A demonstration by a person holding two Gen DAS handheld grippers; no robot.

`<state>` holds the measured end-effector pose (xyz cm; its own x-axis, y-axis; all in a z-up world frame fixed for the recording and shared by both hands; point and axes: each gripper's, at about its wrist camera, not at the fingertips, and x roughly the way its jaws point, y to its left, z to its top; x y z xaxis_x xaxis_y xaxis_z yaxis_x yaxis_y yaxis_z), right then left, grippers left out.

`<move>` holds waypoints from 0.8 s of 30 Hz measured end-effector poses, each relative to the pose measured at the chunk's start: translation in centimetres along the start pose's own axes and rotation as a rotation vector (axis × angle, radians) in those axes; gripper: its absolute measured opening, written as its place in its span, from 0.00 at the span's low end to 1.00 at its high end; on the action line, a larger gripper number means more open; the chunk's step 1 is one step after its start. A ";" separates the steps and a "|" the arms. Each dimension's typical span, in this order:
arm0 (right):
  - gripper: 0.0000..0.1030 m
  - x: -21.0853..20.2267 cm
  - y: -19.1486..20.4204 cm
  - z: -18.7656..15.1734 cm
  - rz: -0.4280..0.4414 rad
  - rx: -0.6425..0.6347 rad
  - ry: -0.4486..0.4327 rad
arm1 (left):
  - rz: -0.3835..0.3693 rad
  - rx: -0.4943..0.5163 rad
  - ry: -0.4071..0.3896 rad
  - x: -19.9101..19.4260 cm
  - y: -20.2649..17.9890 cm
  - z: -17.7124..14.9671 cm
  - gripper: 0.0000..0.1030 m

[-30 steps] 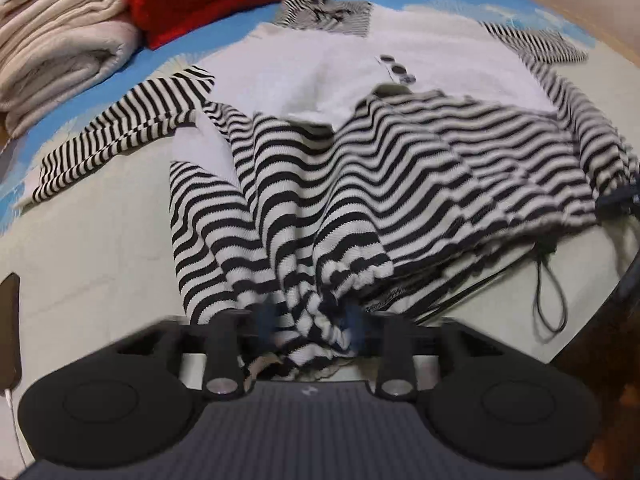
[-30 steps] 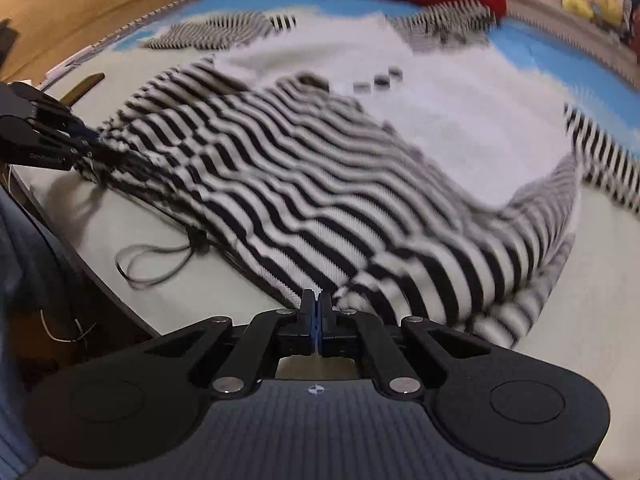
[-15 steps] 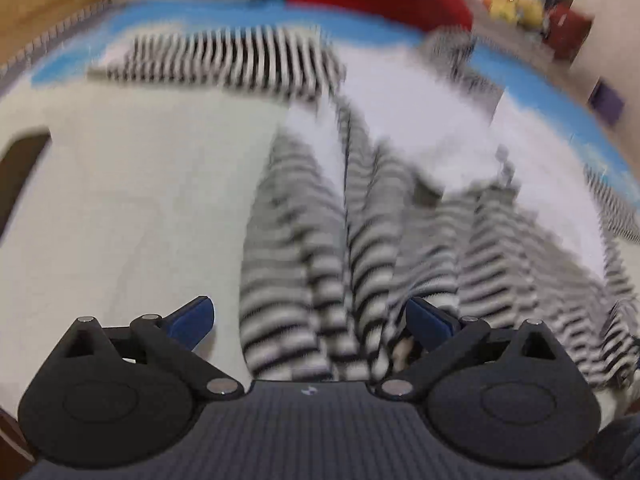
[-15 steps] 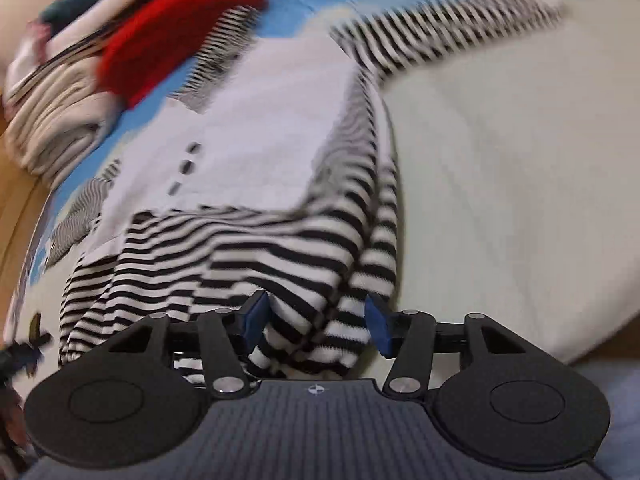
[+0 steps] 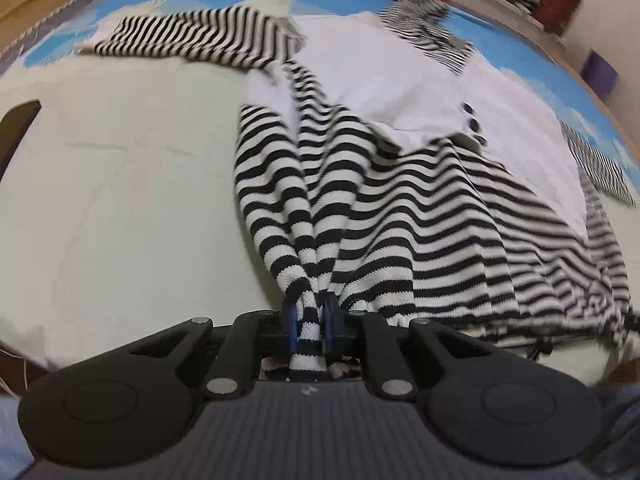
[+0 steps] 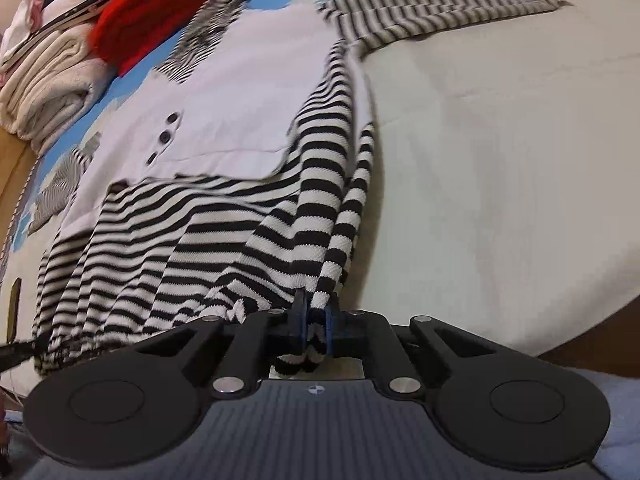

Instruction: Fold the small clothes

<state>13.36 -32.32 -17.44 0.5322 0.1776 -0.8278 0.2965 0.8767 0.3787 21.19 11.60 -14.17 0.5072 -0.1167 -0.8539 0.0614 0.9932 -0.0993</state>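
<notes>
While both grippers, left (image 5: 308, 326) & right (image 6: 314, 326), pinch hem corners of the striped top (image 5: 420, 216) lying on the bed (image 5: 120, 168), uneven lift may skew fold; bunched fabric could slip.

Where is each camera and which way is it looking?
Left wrist: sits on the left tool, looks forward along its fingers across the bed at the striped top; the tool's black arms show, shut on the hem.
Right wrist: sits on the right tool, looks forward over the top's other side; its arms show, also shut on the hem.
Both show: the top, its dark buttons, the red cloth.
</notes>
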 end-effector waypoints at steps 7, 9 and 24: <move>0.40 -0.8 -2.2 0.2 -0.001 0.063 0.016 | 0.205 0.015 -0.116 -2.5 -1.6 -1.3 0.88; 0.53 -1.7 -1.7 0.0 -0.026 0.058 -0.015 | 0.225 0.037 -0.168 -3.8 -1.7 -1.5 0.90; 0.57 -9.3 4.1 -1.0 0.031 -0.077 -0.235 | 0.201 0.115 -0.216 -6.8 -4.2 -1.0 1.00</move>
<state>8.82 -29.88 -8.63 0.7126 0.1040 -0.6938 0.2208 0.9055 0.3625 16.62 8.21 -8.46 0.6891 0.0721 -0.7211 0.0316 0.9911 0.1293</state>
